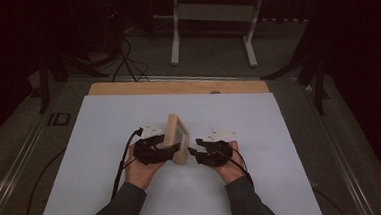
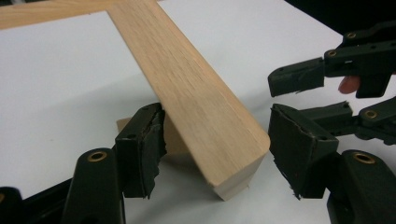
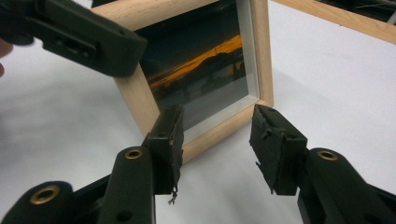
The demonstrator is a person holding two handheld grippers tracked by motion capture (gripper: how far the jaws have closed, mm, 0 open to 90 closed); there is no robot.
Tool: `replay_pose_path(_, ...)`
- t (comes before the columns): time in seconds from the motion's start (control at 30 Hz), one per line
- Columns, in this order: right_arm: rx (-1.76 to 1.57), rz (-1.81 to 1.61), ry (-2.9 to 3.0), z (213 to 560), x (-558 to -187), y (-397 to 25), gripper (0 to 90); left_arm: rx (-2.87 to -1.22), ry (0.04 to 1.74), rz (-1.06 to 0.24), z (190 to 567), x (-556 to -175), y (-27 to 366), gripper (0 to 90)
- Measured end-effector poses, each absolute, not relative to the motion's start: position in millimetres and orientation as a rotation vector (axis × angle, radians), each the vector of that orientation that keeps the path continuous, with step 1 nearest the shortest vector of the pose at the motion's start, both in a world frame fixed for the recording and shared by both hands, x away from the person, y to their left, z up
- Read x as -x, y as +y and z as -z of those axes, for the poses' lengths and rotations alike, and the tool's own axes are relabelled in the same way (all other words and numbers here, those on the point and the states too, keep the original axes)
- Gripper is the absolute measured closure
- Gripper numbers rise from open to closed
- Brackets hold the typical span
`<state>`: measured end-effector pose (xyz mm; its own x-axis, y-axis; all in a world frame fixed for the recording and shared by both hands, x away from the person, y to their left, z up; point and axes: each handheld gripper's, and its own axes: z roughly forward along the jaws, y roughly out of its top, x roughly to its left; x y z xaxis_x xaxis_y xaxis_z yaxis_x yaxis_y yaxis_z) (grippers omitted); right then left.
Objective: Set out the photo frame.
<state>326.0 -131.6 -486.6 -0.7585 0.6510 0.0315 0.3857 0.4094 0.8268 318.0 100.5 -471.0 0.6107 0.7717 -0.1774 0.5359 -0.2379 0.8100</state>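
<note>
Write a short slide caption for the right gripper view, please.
Open right gripper faces the lower corner of a wooden photo frame standing on the white table.

A white rectangular sheet (image 1: 106,157) is laid over a light wooden tabletop (image 1: 177,86); a white metal stand (image 1: 213,16) is seen beyond.

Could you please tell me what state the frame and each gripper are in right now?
Frame: upright on the white table, sunset picture facing the right gripper.
Left gripper: open, fingers on either side of the frame's near edge; one touches it, the other stands clear.
Right gripper: open, in front of the frame's lower corner, holding nothing.
</note>
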Motion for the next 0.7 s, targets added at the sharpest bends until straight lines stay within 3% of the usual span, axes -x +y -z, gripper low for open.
replay_pose_path(0.7,-0.919,-1.296,2.338,482.9,-326.7,-138.5,53.5,-1.946,1.056,-0.328,474.0,-320.6,99.2,49.9)
